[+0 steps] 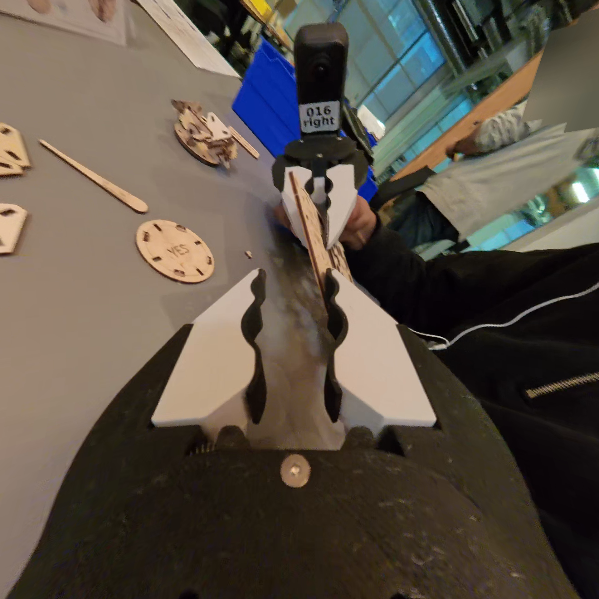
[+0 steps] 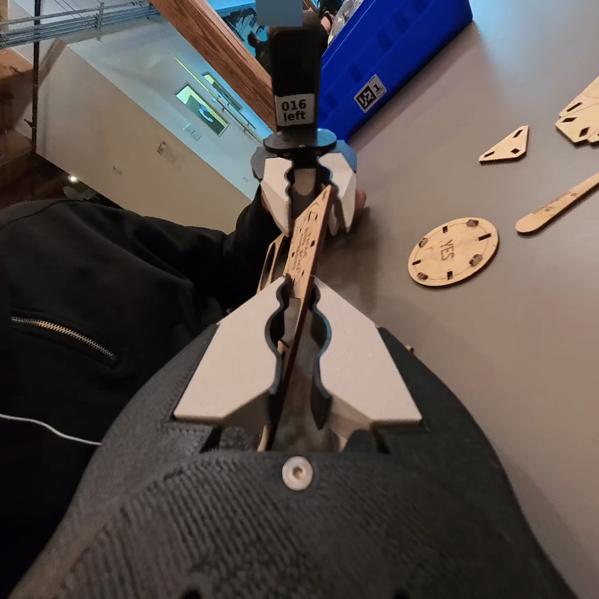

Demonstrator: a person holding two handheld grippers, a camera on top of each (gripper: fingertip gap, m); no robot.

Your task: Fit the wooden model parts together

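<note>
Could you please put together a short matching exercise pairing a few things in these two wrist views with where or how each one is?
Things:
1. engraved wooden plate
2. slotted wooden disc
3. blue bin
4. left gripper

States:
A. at the table's far edge
B. lying flat on the grey table
C. fingers apart
D. held on edge in the right gripper

Pairs: 1-D, 2-B, 3-A, 4-C

Dim indoor light, motion blur, strong wide-angle bending at edges.
</note>
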